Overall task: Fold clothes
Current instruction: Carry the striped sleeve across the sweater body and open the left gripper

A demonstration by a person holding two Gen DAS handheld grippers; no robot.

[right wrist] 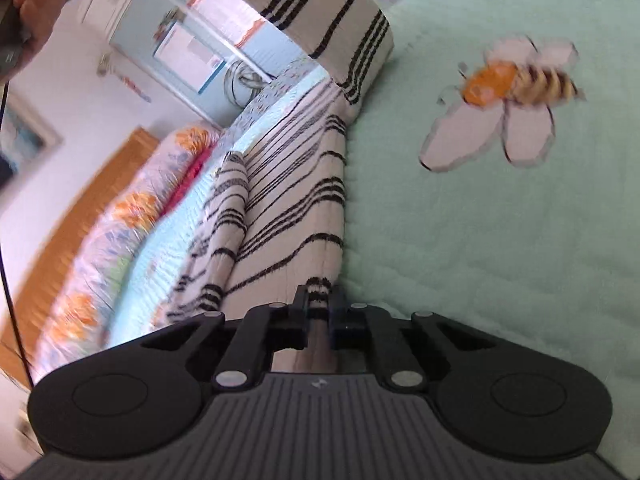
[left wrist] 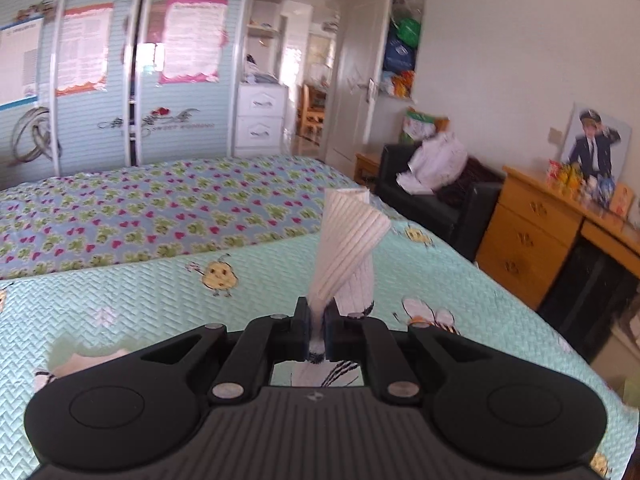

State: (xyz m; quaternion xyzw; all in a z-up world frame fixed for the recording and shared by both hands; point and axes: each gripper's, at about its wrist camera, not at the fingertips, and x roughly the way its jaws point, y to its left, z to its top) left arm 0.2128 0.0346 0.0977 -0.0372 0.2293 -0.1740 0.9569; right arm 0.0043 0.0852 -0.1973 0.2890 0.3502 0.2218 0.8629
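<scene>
A: What fills most of the view?

B: A bed (left wrist: 160, 304) under a mint quilt printed with bees, and beyond it a flowered blanket (left wrist: 140, 208) at the far end. A wardrobe (left wrist: 120, 60) with posters stands behind, and a wooden dresser (left wrist: 532, 236) sits on the right by a black armchair (left wrist: 432, 200).

A: And the clothes?

B: One garment, a cream sweater (right wrist: 288, 184) with black stripes. It lies along the quilt's left part in the right wrist view, and one end rises off the bed toward the top of that picture.

A: The grippers?

B: The left gripper (left wrist: 318, 322) has its jaws closed on a ribbed cuff of the sweater, which stands up twisted above them. The right gripper (right wrist: 318, 304) has its jaws pinched on the sweater's striped edge, down at the quilt.

A: Anything smaller?

B: A hand (right wrist: 36, 4) shows in the top left corner of the right wrist view.
</scene>
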